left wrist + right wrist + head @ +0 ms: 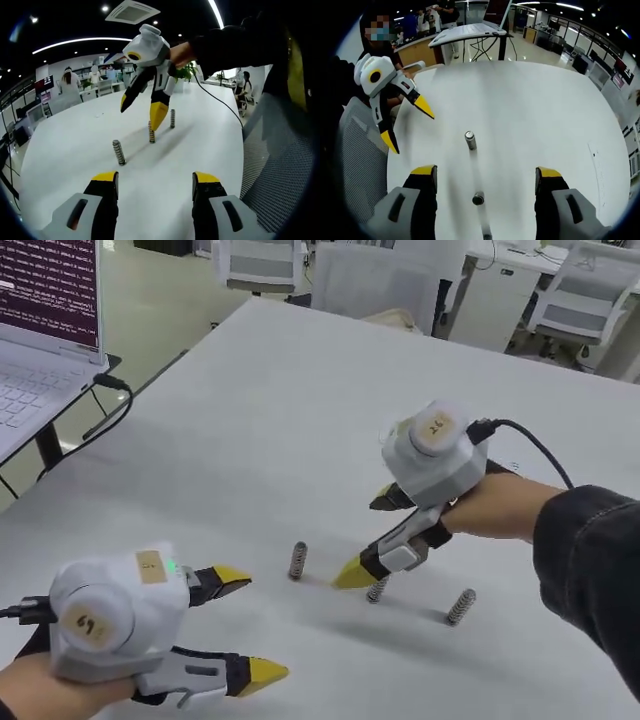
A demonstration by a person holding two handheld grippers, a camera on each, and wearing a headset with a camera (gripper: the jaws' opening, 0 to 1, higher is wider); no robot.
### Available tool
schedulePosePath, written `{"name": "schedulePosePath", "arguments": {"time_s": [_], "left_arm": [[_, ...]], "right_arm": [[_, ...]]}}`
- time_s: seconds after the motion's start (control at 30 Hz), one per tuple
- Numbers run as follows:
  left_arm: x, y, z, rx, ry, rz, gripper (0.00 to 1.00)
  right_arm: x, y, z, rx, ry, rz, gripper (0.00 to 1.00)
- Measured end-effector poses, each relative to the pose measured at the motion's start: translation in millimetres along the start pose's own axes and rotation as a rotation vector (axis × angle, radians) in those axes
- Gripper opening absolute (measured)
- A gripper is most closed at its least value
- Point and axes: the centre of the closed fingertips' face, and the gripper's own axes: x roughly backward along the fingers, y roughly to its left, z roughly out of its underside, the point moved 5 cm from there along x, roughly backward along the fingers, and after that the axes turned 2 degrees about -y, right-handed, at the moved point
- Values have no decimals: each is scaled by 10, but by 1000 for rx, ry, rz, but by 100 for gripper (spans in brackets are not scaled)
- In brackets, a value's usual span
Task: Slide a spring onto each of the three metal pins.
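Three short coiled springs stand upright on the white table (250,420), each on a pin: one on the left (298,560), one in the middle (377,588), one on the right (460,607). My right gripper (366,538) hangs open just above the middle spring, one yellow tip close beside it, holding nothing. In the right gripper view its jaws (485,172) frame the middle spring (478,198), with another spring (470,140) beyond. My left gripper (250,625) rests open at the near left, apart from the springs. In the left gripper view (155,177) the nearest spring (118,152) stands ahead.
A laptop (40,320) sits on a stand off the table's left edge, with a black cable (115,405) hanging beside it. Office chairs (260,265) and desks stand beyond the far edge. A cable (535,445) trails from the right gripper.
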Motion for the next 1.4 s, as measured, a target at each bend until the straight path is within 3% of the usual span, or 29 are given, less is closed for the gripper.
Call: {"name": "schedulePosePath", "arguments": {"time_s": [0.43,0.77,1.03,1.4], "left_arm": [[-19,-2,-34,-5,6,6,55],[-25,-19,-69,3,-1,9,55],[-37,-57,-79,9,-3,14,55],[-45,-77,-143,3,-13,16,55]], "right_arm": [[320,-58,232,-91,-87,82,83],[549,-18,461,-151,-133,141,85],[728,40,633,-195,-180,198,87],[917,237,907,-236,-239,254,87]]}}
